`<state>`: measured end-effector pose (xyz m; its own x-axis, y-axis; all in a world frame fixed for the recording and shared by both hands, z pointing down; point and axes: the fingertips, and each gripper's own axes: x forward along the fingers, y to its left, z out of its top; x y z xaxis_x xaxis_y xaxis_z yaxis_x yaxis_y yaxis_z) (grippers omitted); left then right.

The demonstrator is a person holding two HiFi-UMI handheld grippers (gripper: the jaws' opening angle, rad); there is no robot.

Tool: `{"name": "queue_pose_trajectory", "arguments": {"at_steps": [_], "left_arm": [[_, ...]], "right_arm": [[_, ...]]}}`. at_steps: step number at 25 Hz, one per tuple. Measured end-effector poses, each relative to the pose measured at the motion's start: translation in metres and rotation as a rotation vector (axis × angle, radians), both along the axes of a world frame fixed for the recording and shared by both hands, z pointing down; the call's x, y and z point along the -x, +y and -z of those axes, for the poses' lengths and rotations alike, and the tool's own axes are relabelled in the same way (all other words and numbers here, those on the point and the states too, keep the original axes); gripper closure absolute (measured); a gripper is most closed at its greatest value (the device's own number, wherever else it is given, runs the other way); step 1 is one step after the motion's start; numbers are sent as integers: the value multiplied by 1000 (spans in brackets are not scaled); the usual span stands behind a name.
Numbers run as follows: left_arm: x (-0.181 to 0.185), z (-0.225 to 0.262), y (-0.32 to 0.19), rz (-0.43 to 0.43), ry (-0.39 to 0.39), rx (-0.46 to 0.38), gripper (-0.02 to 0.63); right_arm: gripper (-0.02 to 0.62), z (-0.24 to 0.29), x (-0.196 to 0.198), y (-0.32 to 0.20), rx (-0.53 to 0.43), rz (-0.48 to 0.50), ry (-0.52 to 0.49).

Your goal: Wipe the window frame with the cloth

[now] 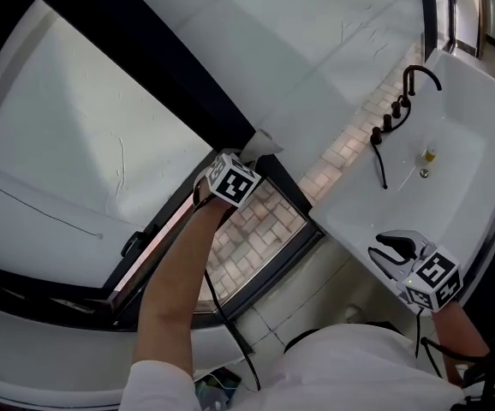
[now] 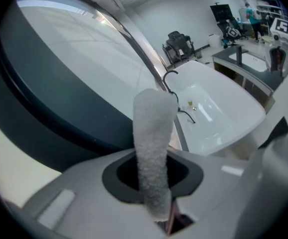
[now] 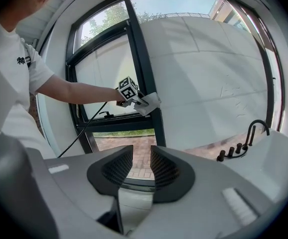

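Cloth (image 2: 154, 148) pinched in our left gripper (image 2: 153, 183) at the frame (image 1: 170, 75) (dark mullion); right gripper (image 3: 136, 171) slightly spread, empty.

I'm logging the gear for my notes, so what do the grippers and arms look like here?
The left gripper and right gripper are pale grey, each carrying a white cube with black square markers. The right one's fingers are dark and ribbed. A black cable trails from the left gripper. The person wears a white short-sleeved shirt.

white tub (image 1: 474, 135) at right – black faucet (image 1: 408, 82) on rim; brick paving (image 1: 260, 225) outside glass, daylight
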<state>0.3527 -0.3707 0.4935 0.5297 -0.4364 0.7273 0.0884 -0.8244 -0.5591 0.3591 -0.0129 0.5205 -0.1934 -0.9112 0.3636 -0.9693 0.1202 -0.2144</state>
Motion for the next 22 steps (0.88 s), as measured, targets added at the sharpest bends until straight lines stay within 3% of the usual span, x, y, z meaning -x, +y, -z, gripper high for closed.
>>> {"name": "queue_pose_trajectory", "arguments": {"at_steps": [7, 22], "left_arm": [[2, 66, -4, -48, -55, -69, 512], [7, 232, -4, -71, -85, -154, 512]], "right_arm": [[483, -4, 11, -10, -4, 38, -15], [483, -1, 25, -29, -23, 87, 26]]}}
